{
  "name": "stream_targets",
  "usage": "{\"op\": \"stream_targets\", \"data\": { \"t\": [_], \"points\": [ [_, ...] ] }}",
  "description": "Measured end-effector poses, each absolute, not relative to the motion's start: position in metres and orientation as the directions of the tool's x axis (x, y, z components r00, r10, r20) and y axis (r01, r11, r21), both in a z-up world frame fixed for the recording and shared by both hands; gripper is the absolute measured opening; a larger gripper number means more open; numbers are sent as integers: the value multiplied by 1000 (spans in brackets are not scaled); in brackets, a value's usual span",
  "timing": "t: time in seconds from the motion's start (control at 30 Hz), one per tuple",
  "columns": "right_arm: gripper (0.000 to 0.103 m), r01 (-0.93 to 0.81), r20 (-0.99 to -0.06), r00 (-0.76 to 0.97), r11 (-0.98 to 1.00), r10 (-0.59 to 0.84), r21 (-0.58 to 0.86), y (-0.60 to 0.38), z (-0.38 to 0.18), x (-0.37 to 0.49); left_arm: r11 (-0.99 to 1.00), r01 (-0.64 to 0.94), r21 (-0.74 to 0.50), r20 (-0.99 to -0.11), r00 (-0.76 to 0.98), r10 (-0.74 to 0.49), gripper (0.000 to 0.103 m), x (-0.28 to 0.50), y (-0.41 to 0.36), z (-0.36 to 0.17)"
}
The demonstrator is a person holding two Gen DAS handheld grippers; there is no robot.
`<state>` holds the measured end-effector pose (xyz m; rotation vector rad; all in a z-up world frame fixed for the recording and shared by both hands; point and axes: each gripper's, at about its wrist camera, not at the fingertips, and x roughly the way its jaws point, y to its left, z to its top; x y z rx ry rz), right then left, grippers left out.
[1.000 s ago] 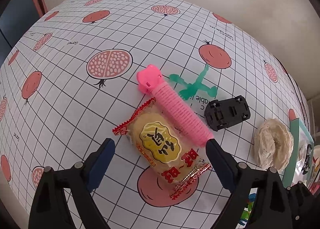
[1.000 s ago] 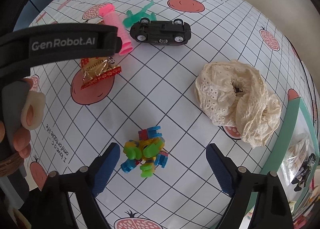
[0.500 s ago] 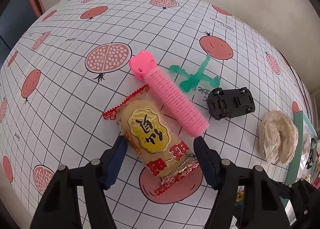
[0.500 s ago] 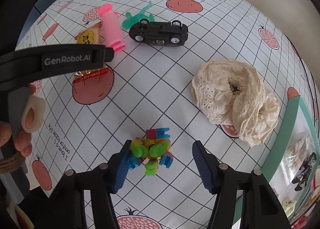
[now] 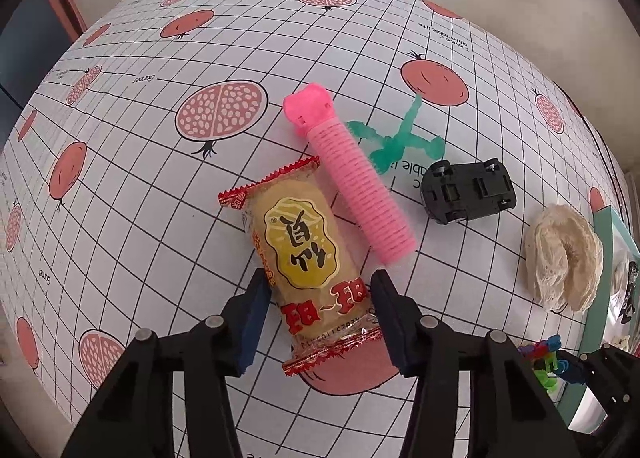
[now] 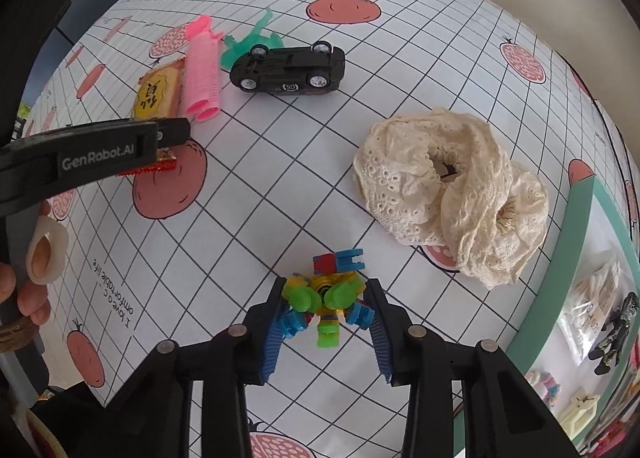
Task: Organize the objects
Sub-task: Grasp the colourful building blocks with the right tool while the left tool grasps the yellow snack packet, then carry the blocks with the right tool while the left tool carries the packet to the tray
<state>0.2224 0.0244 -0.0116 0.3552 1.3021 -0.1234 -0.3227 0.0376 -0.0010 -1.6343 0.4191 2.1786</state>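
In the left wrist view, my left gripper (image 5: 318,292) is closed on the near end of a yellow snack packet (image 5: 304,250) with red crimped ends, lying on the tablecloth. A pink hair roller (image 5: 356,186) lies beside it. In the right wrist view, my right gripper (image 6: 326,304) is closed on a colourful plastic block toy (image 6: 326,298), its pads touching both sides. The snack packet (image 6: 156,94) and left gripper also show at the left of that view.
A black toy car (image 6: 288,68) lies upside down beside a green plastic figure (image 6: 250,40). A cream lace scrunchie (image 6: 452,194) lies right of the middle. A teal-rimmed tray (image 6: 576,234) holding small items stands at the right edge. The tablecloth (image 5: 160,218) has a pomegranate grid print.
Both grippers moved forward and closed: the left around the snack packet, the right around the block toy. Both were wide open a second ago.
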Motion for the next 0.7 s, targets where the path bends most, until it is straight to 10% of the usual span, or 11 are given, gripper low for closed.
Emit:
{"op": "stream_targets", "data": {
  "t": [0.7],
  "points": [
    [40,388,-923,379,896,59,217,-29,30,190,-878,-478,22,-974,-207,88,44,-319,38,3]
  ]
}}
